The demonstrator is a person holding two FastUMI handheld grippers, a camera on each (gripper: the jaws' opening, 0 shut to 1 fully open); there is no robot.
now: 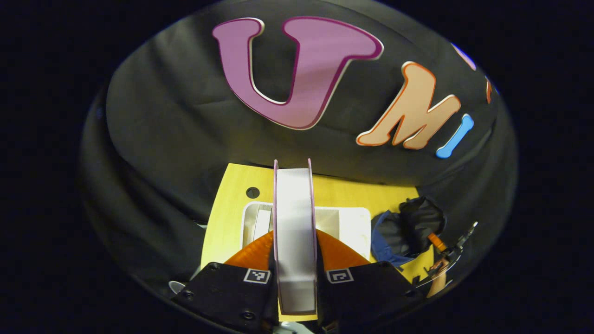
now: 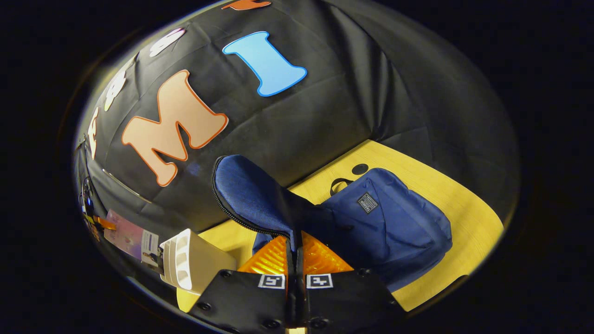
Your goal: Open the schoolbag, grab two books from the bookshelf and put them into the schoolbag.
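A book (image 1: pixel 294 199) with pale purple covers and white page edges stands upright between my left gripper's (image 1: pixel 295 241) orange fingers, which are shut on it just above the white bookshelf (image 1: pixel 352 222). In the right gripper view this book (image 2: pixel 130 237) hangs at the far left beside the bookshelf (image 2: pixel 190 262). My right gripper (image 2: pixel 295 243) is shut on the edge of the blue schoolbag's flap (image 2: pixel 250 195) and holds it raised. The schoolbag (image 2: pixel 390 227) lies on the table to the right. In the left gripper view the schoolbag (image 1: pixel 408 232) gapes open, with the right gripper (image 1: pixel 448 255) next to it.
The yellow wooden table (image 1: pixel 232 204) carries the bookshelf and the bag. It has a round cable hole (image 1: pixel 252 192) near its back edge. Black cloth walls close in behind and at the sides. Bare tabletop (image 2: pixel 464 218) runs past the bag.
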